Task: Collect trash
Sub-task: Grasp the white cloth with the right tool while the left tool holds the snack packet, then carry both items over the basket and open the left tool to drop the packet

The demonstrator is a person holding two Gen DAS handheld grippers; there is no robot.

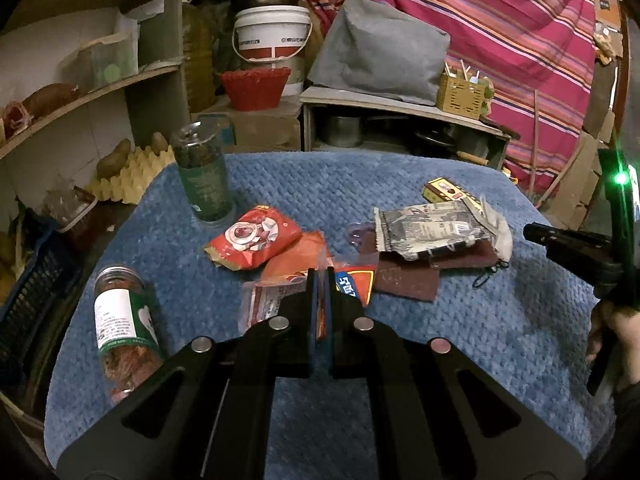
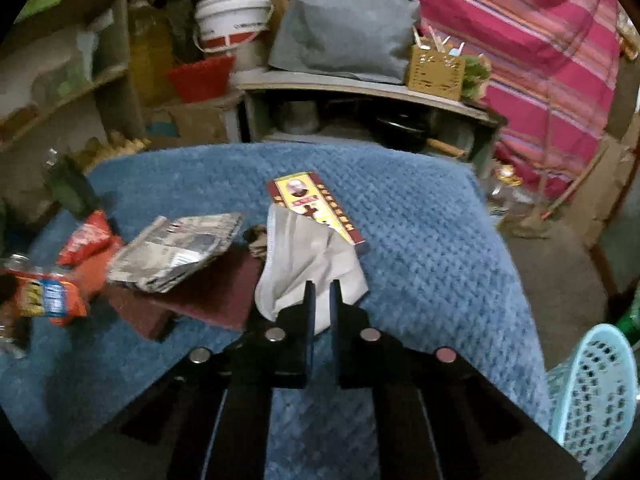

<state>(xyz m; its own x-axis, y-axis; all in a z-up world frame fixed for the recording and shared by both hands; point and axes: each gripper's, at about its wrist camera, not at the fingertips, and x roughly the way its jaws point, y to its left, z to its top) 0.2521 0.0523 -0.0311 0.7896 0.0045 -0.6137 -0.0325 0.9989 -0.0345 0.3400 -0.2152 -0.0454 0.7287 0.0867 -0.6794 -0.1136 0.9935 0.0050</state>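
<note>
Left gripper (image 1: 319, 276) w/ jaws closed on an orange wrapper (image 1: 298, 266), its clear end left of the fingers. Red snack bag (image 1: 252, 240) just beyond, upper left. Lying jar (image 1: 124, 328) far left of fingers; upright green jar (image 1: 204, 176) further out. Grey pouch (image 1: 432, 228) & maroon pads (image 1: 404, 280) right of the tips, yellow box (image 1: 444, 191) behind them. All on a blue mat (image 1: 480, 340). Right gripper (image 1: 532, 232) at far right edge, well apart.
</note>
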